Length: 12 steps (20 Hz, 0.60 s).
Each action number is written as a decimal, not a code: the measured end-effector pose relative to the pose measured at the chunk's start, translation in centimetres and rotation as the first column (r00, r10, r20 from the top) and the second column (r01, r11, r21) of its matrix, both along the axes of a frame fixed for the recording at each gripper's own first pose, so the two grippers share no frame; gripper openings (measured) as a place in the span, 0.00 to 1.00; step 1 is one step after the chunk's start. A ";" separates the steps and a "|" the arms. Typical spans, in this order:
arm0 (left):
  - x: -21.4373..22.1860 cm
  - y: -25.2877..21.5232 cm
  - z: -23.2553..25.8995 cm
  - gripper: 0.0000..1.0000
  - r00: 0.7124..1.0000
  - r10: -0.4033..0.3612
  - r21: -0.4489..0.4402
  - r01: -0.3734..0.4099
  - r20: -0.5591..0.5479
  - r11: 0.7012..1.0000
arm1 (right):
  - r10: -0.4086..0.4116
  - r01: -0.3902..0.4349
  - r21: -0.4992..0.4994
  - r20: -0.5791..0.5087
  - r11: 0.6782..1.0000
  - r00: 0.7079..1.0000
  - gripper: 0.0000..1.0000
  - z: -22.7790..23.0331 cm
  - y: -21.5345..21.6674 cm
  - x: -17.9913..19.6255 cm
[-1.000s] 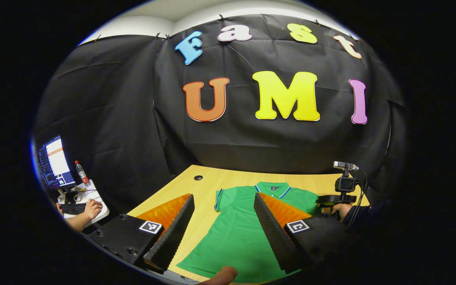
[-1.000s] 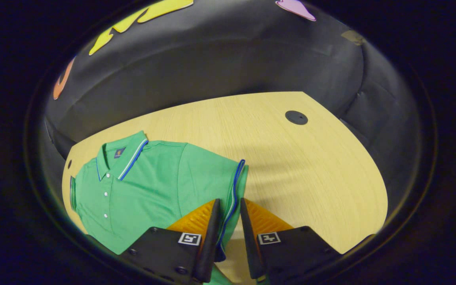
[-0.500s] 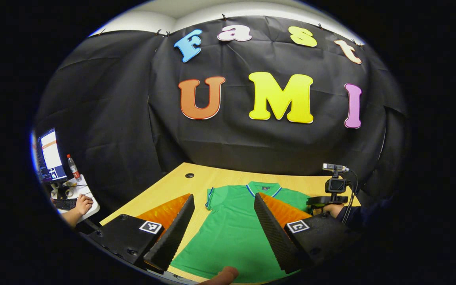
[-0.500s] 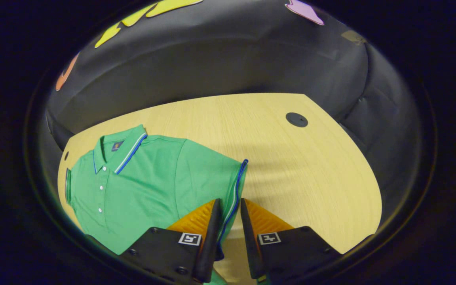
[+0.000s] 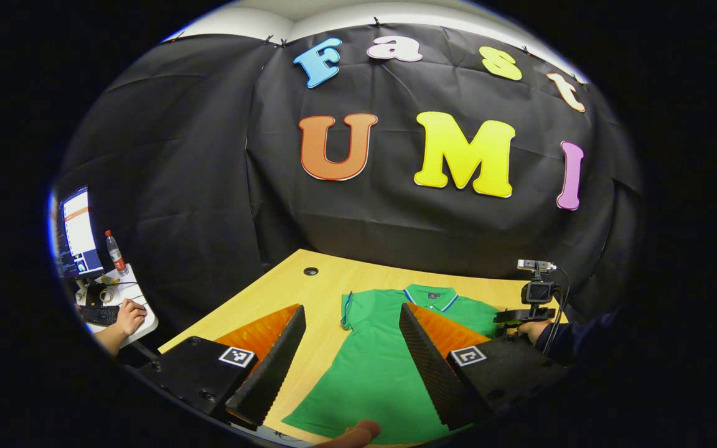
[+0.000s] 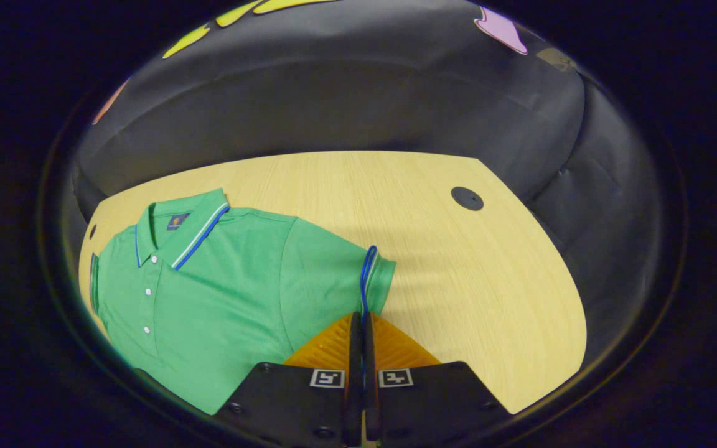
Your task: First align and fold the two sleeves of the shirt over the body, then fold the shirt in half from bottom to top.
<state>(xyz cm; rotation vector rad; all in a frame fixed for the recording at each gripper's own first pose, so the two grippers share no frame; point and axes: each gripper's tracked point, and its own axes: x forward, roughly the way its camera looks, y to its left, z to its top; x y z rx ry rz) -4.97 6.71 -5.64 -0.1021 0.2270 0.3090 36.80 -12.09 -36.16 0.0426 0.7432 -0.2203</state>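
With right gripper (image 6: 361,323) clamped on the shirt's (image 6: 228,280) sleeve cuff (image 6: 368,274) and left gripper (image 5: 349,348) agape above the table's (image 6: 458,261) near edge, first sleeve fold begins; next, carry cuff across body.

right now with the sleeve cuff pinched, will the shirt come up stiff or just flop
Probably floppy: the green shirt lies flat and thin on the table, and its sleeve cuff already bunches where the right gripper pinches it. Likely light, so the body may drag along rather than stay put.
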 end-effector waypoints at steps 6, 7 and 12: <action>1.1 1.2 0.0 0.98 1.000 -0.025 -0.005 0.025 -0.010 1.000 | -0.032 0.029 0.070 0.046 0.997 0.998 0.05 2.1 -0.3 -0.3; 1.1 1.1 0.4 0.98 0.999 -0.031 0.000 0.031 -0.010 1.000 | -0.034 0.030 0.073 0.062 0.997 0.997 0.05 2.8 -0.6 -0.4; 2.2 0.4 1.4 0.98 0.998 -0.069 0.000 0.069 0.009 0.998 | 0.029 -0.038 0.078 0.118 0.996 0.993 0.05 5.9 0.4 -0.3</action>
